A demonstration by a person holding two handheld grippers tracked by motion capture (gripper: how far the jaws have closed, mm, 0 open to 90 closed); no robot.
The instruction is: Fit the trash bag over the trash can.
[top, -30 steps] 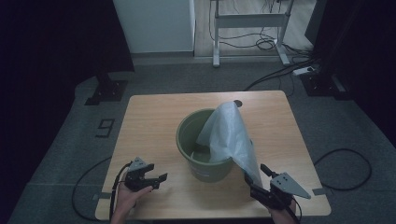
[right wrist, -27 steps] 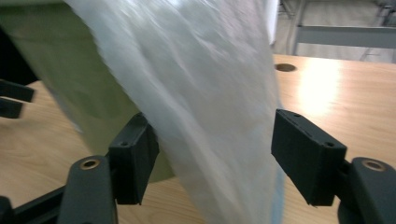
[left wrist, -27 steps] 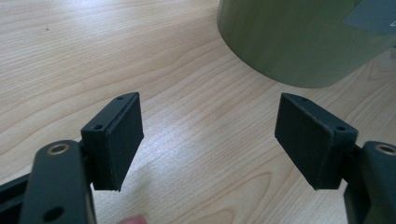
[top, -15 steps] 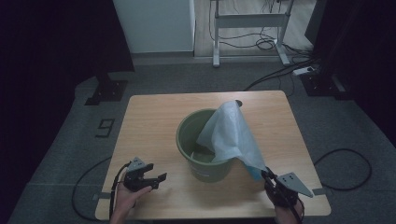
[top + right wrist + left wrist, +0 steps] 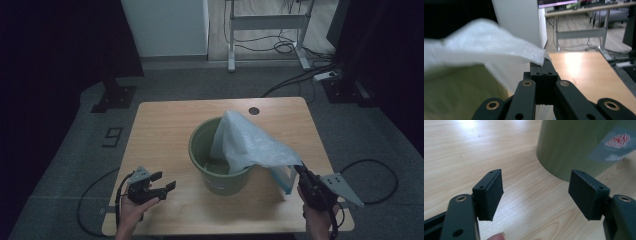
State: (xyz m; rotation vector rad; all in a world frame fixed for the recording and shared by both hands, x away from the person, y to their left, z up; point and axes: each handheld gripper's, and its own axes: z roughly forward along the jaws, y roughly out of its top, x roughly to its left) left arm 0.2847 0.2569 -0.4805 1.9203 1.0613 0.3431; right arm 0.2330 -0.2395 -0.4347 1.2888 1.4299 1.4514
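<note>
Left of the green bucket (image 5: 220,160), the left gripper (image 5: 159,186) rests near the table's (image 5: 165,125) edge, jaws wide apart and empty, having just narrowed slightly. Rightward, the white bag (image 5: 250,145) drapes from the bucket's rim to the right gripper (image 5: 300,171), whose jaws have just clamped its corner. Judging by this, pulling slowly while steadying the bucket avoids tipping it.

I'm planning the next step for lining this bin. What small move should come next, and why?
Probably bring the left gripper to the bag's free edge. The right gripper has just closed on one corner, drawn out beside the green bucket, while the left one sits open on the table, holding nothing.
</note>
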